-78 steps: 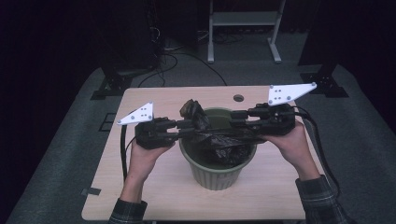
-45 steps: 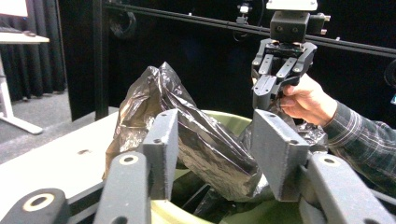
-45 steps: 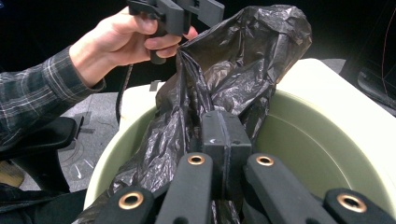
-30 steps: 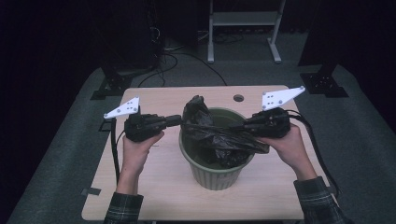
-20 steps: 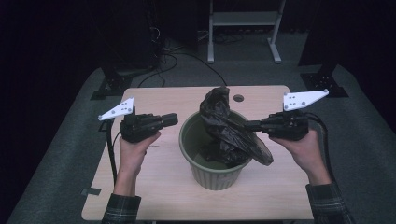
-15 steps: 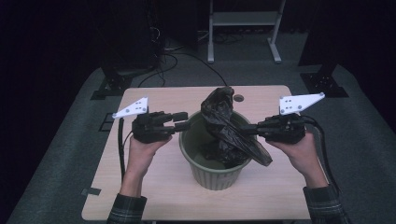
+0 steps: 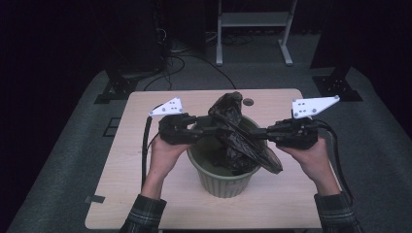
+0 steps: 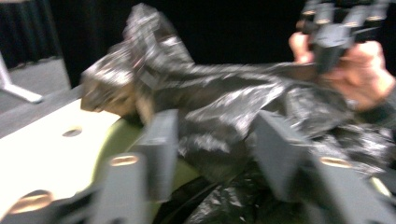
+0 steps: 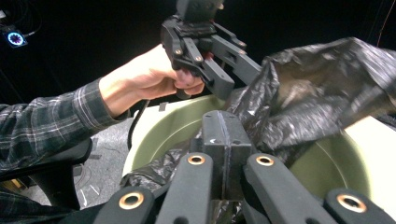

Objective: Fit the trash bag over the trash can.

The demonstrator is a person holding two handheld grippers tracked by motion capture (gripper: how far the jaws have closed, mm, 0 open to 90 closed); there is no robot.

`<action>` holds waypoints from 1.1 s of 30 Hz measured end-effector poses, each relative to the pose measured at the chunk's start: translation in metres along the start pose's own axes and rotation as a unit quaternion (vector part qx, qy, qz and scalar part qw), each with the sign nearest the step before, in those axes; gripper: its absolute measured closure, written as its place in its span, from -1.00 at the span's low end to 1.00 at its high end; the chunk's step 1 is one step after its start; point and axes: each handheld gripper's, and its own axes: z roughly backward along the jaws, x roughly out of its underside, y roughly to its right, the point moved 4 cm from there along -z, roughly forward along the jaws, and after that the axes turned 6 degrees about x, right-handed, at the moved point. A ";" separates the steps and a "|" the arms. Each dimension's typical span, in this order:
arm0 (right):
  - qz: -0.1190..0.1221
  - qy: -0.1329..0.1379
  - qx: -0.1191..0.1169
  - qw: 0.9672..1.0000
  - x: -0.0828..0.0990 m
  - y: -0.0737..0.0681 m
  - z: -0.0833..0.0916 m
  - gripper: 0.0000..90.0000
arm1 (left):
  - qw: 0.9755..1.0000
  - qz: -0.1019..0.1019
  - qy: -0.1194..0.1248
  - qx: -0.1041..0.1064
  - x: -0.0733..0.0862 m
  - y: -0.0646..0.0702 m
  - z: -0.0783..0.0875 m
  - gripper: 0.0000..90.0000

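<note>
- Your right gripper (image 7: 268, 133) has its jaws pressed together on a fold of the black bin bag (image 7: 243, 141), holding the plastic stretched above the green bin (image 7: 224, 178) at the middle of the table (image 7: 121, 179).
- Your left gripper (image 7: 206, 129) reaches in at the bag's far left edge; its jaws have just been opening and stand spread with crumpled plastic bulging between them, not yet pinched.
- Done so far, by the look of it: part of the bag lies down inside the bin.
- Left to do: seize the free edge with the left, pull the mouth open and fold it over the rim; no part of the bag is turned over the rim yet.
</note>
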 end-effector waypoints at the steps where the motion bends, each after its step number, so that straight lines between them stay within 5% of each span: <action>1: 0.001 0.002 0.001 1.000 0.000 0.000 0.002 1.00 | 1.000 0.001 -0.003 -0.003 0.001 0.000 0.000 -0.23; 3: 0.002 0.003 0.002 1.000 -0.001 0.000 0.005 1.00 | 1.000 -0.006 -0.002 -0.009 0.002 0.001 0.000 -0.42; 9: 0.001 0.009 -0.002 1.000 -0.004 -0.002 0.008 1.00 | 0.999 -0.019 -0.020 0.020 0.001 0.002 -0.010 -0.41; 14: 0.003 0.008 -0.001 1.000 -0.005 -0.003 0.006 1.00 | 0.997 -0.044 -0.025 0.056 0.000 0.007 -0.013 0.69; 16: 0.004 0.004 0.009 1.000 -0.004 -0.001 0.007 1.00 | 0.998 -0.046 -0.019 0.049 0.002 0.007 -0.004 0.98; 21: -0.020 -0.008 0.056 0.998 0.016 0.013 0.025 1.00 | 0.999 -0.051 0.004 0.019 0.010 0.006 0.035 0.98; 26: -0.051 -0.007 0.073 0.996 0.043 0.020 0.043 1.00 | 0.999 -0.044 0.022 0.003 0.022 0.004 0.069 0.98; 31: -0.062 -0.005 0.073 0.995 0.058 0.021 0.046 1.00 | 0.998 -0.054 0.012 0.012 0.028 0.010 0.067 0.96; 33: -0.060 0.007 0.078 0.995 0.054 0.022 0.047 0.64 | 0.998 -0.056 0.009 0.018 0.028 0.012 0.064 0.95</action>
